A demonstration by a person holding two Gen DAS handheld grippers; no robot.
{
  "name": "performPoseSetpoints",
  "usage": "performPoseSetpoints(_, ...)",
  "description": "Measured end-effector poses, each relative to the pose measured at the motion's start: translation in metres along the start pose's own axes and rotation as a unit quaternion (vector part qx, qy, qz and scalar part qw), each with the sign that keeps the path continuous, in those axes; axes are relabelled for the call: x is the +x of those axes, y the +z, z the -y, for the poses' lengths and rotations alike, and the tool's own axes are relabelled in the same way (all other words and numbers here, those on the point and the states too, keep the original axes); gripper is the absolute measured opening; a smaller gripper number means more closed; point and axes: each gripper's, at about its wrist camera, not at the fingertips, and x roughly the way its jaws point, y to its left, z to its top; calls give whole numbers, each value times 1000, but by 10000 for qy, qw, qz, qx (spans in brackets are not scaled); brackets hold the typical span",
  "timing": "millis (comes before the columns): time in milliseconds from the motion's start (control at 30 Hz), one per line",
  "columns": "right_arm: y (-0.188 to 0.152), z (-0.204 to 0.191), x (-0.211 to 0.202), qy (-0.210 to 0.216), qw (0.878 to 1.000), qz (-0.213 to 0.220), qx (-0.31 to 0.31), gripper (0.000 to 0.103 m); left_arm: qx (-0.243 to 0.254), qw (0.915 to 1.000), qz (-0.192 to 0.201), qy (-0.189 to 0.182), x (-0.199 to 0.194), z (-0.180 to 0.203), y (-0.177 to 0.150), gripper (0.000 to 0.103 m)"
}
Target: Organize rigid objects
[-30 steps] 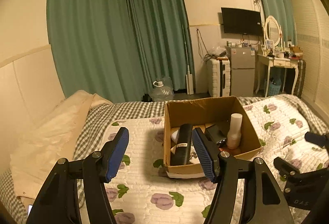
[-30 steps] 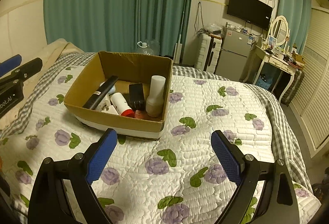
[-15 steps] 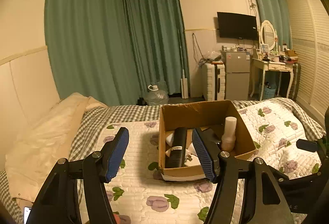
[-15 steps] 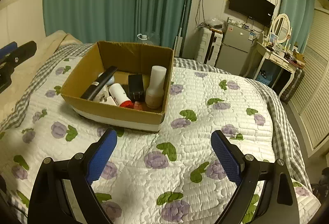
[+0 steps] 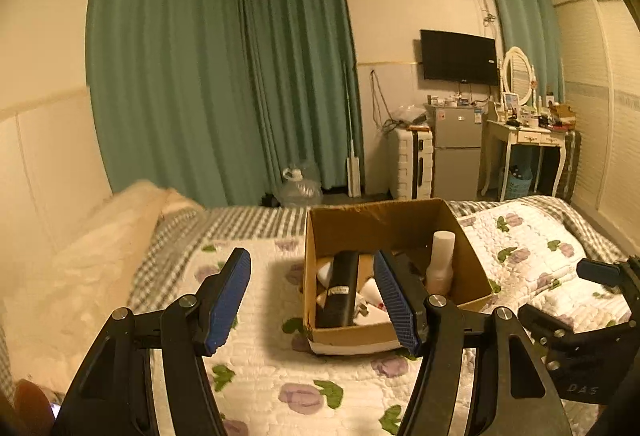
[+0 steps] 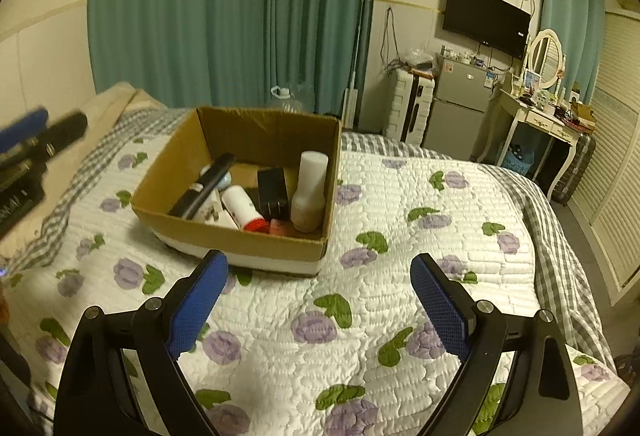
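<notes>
A brown cardboard box (image 6: 256, 245) sits on the quilted bed; it also shows in the left wrist view (image 5: 356, 336). Inside stand a white bottle (image 6: 310, 192) (image 5: 441, 262), a long black case (image 6: 202, 192) (image 5: 339, 294), a black block (image 6: 273, 192), a white tube with a red cap (image 6: 242, 208) and other small items. My left gripper (image 5: 312, 296) is open and empty, above the bed before the box's left side. My right gripper (image 6: 318, 302) is open and empty, above the quilt in front of the box.
The bed's floral quilt (image 6: 400, 236) stretches right of the box. A cream pillow (image 5: 80, 264) lies at the left. Green curtains (image 5: 200, 76), a suitcase (image 5: 412, 164), a small fridge (image 5: 456, 152) and a dressing table (image 5: 528, 140) stand beyond the bed.
Both grippers have drawn back and lifted a little from the box, staying open. The box and its contents have not moved.
</notes>
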Motion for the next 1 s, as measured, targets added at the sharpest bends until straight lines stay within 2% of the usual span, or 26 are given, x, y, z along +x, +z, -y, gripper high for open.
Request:
performPoseSetpoints(267,5,0,-13,100,9992,367,83,93,-128,9998,-125,-13,4,-4,-2,67)
performPoseSetpoints(633,4,-1,-11,91,9994,319,71,93,-35,9999,-106,-3,2,1,-3,67)
performPoseSetpoints(1000,0,-2,-4,80,9999,148,-13,93,69,9999,71,40,-2,6,-2,67)
